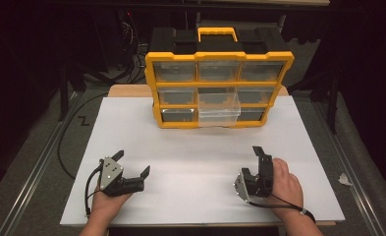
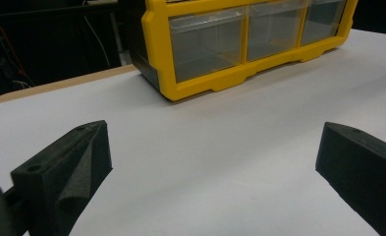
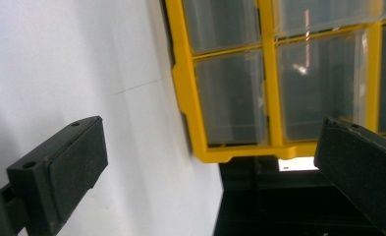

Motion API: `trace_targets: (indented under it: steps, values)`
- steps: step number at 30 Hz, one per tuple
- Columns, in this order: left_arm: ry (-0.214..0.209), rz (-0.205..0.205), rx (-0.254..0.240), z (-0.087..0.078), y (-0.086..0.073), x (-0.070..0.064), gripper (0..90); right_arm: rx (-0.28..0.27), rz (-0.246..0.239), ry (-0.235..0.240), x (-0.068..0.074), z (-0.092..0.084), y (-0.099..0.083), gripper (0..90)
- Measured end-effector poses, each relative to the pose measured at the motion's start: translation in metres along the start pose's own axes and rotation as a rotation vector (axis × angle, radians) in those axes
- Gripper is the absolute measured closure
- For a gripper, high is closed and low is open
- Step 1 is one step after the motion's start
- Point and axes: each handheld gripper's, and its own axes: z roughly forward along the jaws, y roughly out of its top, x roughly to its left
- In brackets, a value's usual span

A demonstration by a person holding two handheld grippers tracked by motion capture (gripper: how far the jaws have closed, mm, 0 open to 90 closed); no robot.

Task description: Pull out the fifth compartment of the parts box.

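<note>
A yellow-framed plastic organiser case (image 1: 220,88) with a black body, a yellow carry handle and three rows of clear drawers is stood upright at the far middle of the white-topped counter (image 1: 190,162). One clear plastic drawer (image 1: 219,109) in the middle column is seen pulled partway out towards the person, its front edge standing proud of the yellow frame and close to the counter top; the other drawers are seen pushed in flush.

The left tongs (image 1: 133,162) are held low over the near left part of the counter, well apart from the case, with the jaws spread wide and nothing between them; in the left gripper view (image 2: 212,162) bare white counter is seen between the two black jaws and the lower corner of the case lies beyond.

The right tongs (image 1: 257,152) are held at the near right, turned on their side in the hand, also well apart from the case. In the right gripper view (image 3: 210,162) the jaws are seen wide apart and empty, with the case front lying beyond them
</note>
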Motion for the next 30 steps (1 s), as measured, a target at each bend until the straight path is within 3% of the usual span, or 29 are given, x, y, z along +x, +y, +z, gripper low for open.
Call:
trace_targets:
  steps: [5, 8, 10, 14, 17, 22, 30]
  values:
    - [0.0, -0.012, 0.002, 0.0, 0.0, 0.001, 0.7, 0.017, 0.113, 0.062, -0.001, 0.006, -0.007, 0.9]
    - [-0.007, -0.018, 0.004, 0.0, 0.0, 0.002, 0.7, 0.03, 0.223, 0.112, -0.001, 0.009, -0.012, 0.9]
    - [-0.01, -0.02, 0.006, 0.0, 0.0, 0.002, 0.7, 0.04, 0.332, 0.151, -0.001, 0.011, -0.015, 0.9]
    - [-0.014, -0.026, 0.005, 0.001, 0.0, 0.002, 0.8, 0.037, 0.446, 0.181, -0.006, 0.013, -0.021, 1.0]
    - [-0.015, -0.034, 0.003, 0.0, 0.0, 0.003, 0.8, 0.04, 0.57, 0.217, -0.009, 0.013, -0.024, 1.0]
    - [-0.019, -0.056, -0.005, -0.001, 0.0, 0.005, 0.8, 0.014, 0.749, 0.266, -0.015, 0.011, -0.031, 1.0]
    - [-0.033, -0.088, -0.01, -0.002, 0.0, 0.007, 1.0, -0.064, 0.979, 0.291, -0.025, 0.005, -0.044, 1.1]
